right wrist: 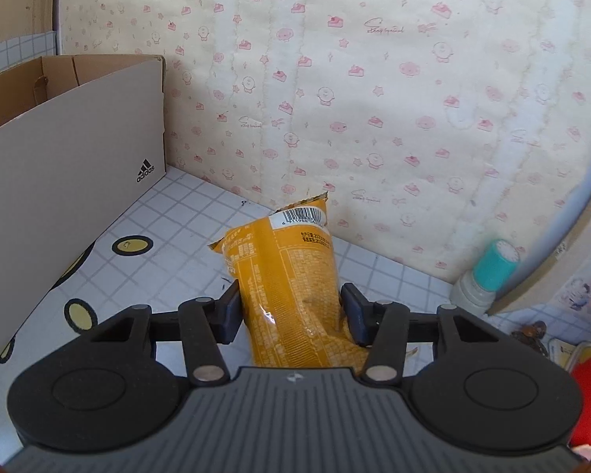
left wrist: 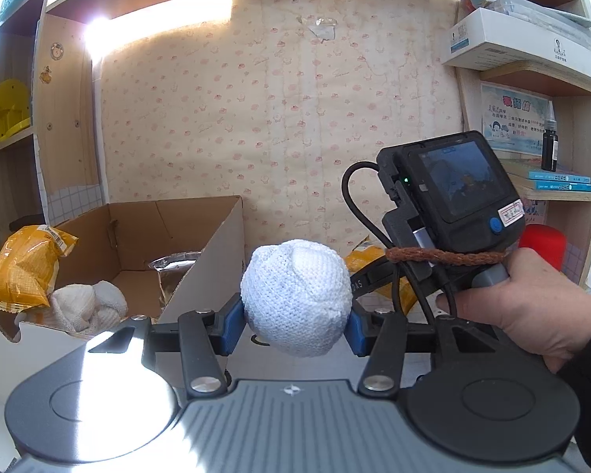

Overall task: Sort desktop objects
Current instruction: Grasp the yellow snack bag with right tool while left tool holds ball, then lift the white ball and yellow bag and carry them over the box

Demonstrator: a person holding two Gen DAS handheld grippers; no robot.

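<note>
The left gripper (left wrist: 295, 317) is clamped on a white knitted ball (left wrist: 295, 295), just right of the cardboard box (left wrist: 201, 260). The right gripper (right wrist: 291, 311) squeezes a yellow snack packet (right wrist: 287, 276) right of that box.

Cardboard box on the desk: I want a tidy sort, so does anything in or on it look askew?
Yes. A yellow snack packet sits tilted on the cardboard box near-left edge, not down inside like the white knitted bundle.
</note>
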